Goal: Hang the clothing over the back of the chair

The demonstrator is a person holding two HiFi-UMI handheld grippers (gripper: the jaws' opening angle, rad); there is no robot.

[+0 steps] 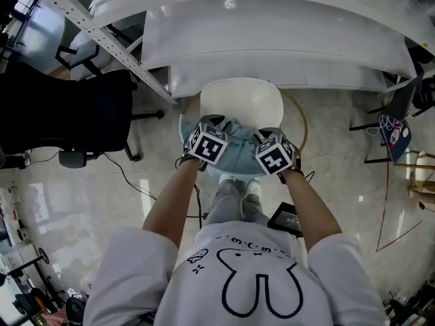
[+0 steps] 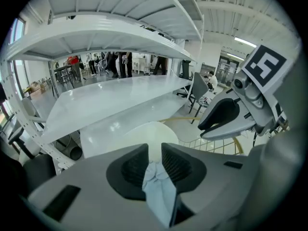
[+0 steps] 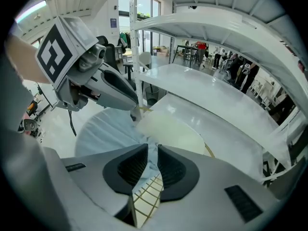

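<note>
A light blue garment lies draped over the gold wire back of a chair with a round white seat. My left gripper hovers over the garment's left side. In the left gripper view its jaws stand apart with a fold of the blue cloth lying loose between them. My right gripper is over the garment's right side. Its jaws are open too, with the cloth and wire back showing through the gap.
A long white table with a shelf above stands just beyond the chair. A black office chair is at the left, beside a perforated metal upright. A black box lies on the floor by my right forearm.
</note>
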